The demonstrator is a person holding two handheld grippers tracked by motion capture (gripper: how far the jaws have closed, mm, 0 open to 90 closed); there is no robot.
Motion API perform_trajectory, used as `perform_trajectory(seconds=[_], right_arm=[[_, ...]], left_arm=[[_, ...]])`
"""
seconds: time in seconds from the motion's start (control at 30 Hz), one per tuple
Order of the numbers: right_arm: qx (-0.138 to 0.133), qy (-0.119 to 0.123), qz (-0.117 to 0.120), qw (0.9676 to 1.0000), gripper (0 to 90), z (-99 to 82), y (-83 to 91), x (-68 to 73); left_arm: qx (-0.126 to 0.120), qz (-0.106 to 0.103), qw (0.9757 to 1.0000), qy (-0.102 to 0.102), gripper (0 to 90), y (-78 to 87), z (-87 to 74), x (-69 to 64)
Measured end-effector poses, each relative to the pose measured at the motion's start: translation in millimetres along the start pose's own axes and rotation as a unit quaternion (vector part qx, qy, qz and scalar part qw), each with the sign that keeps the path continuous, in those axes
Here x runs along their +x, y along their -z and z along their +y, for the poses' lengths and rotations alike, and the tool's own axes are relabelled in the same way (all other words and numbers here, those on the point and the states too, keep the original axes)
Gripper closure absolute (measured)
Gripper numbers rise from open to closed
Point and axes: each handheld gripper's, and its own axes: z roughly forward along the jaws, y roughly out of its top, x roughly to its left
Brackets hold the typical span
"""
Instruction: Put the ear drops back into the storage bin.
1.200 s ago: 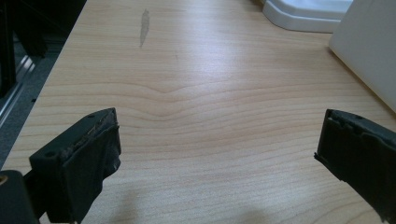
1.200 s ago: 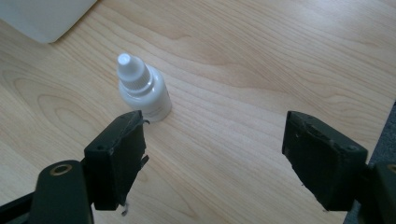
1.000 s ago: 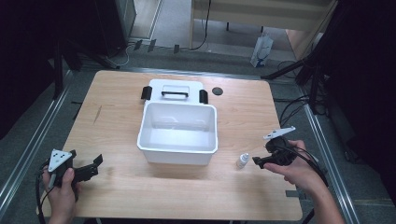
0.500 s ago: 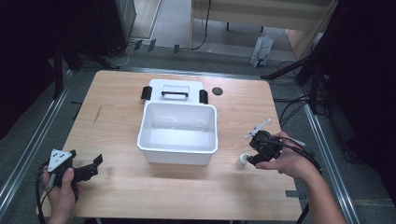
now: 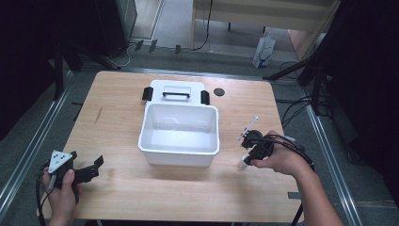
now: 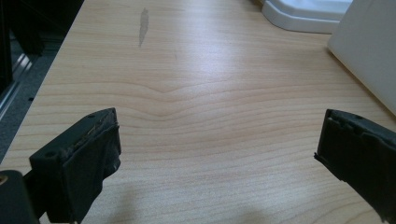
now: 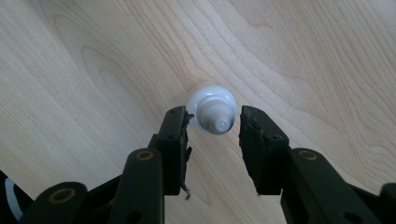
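Open tabletop (image 5: 117, 117) left of the white bin (image 5: 179, 141), lid (image 5: 175, 92) just behind it.

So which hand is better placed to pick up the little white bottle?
Right. The right gripper points down over the bottle, jaws open on either side of it. The left gripper sits open at the table's far corner.

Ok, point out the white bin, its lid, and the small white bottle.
white bin (image 5: 181, 153): high view, on its front wall.
lid (image 5: 176, 88): high view, on its white top beside the black handle.
small white bottle (image 7: 213, 112): right gripper view, on its ridged neck.
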Motion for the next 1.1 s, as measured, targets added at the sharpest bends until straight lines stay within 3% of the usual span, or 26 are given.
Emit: perform_trajectory(seconds=[0.3, 0.53, 0.63, 0.93, 1.1], right_arm=[[0.010, -0.010, 0.002, 0.9999, 69.8, 4.9, -10.3, -3.6], [0.012, -0.021, 0.024, 0.9994, 70.8, 4.8, -12.3, -8.5], [0.012, -0.020, 0.025, 0.9994, 71.6, 4.7, -12.1, -8.6], [0.023, 0.013, 0.026, 0.9993, 72.0, 7.0, -11.8, -8.9], [0.013, 0.009, 0.019, 0.9997, 71.9, 9.4, -8.0, -11.2]], left_arm=[[0.000, 0.000, 1.0000, 0.000, 0.3, 0.1, -0.1, -0.1], [-0.001, 0.000, 1.0000, 0.000, 0.3, 0.1, -0.1, 0.0], [0.000, -0.001, 1.0000, 0.000, 0.3, 0.0, 0.0, 0.0], [0.000, 0.000, 1.0000, -0.001, 0.3, -0.1, -0.1, -0.3], [0.000, -0.001, 1.0000, -0.001, 0.3, -0.1, -0.1, -0.3]])
